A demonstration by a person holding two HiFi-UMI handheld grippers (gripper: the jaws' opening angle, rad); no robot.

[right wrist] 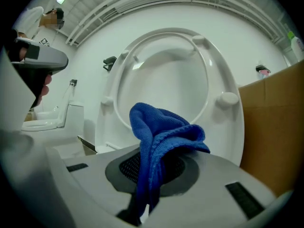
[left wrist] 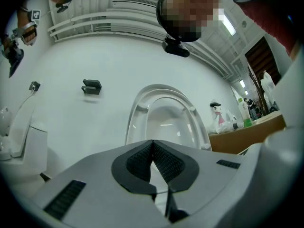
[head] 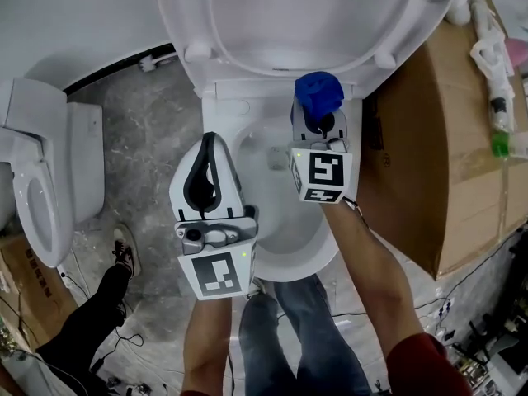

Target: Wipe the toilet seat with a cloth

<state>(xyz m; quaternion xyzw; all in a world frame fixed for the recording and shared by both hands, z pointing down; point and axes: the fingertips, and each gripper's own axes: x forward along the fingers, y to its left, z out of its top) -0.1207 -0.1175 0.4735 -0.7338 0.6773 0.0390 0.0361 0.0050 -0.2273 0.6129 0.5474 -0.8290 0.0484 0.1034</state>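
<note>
My left gripper is nearest to me, hanging over the near left rim of the toilet bowl. Its jaws are pressed together with nothing between them. I judge it is just parked there, out of the way of the wiping arm.

The bowl below is the only open container close by. I can make out nothing lying in it, only white porcelain.

Further forward, my right gripper is clamped on the blue cloth. The cloth is bunched, with a fold standing up past the jaw tips and a tail hanging down between them. That bulge leads, so soft fabric should meet the surface, not the plastic.

Beyond it the toilet seat stands raised with its underside and bumpers facing me. The cloth is near its lower edge but apart from it, so no wiping contact has begun.

To the right, a cardboard box stands just beside the toilet, with bottles on top. Well off to the left is a second toilet.
</note>
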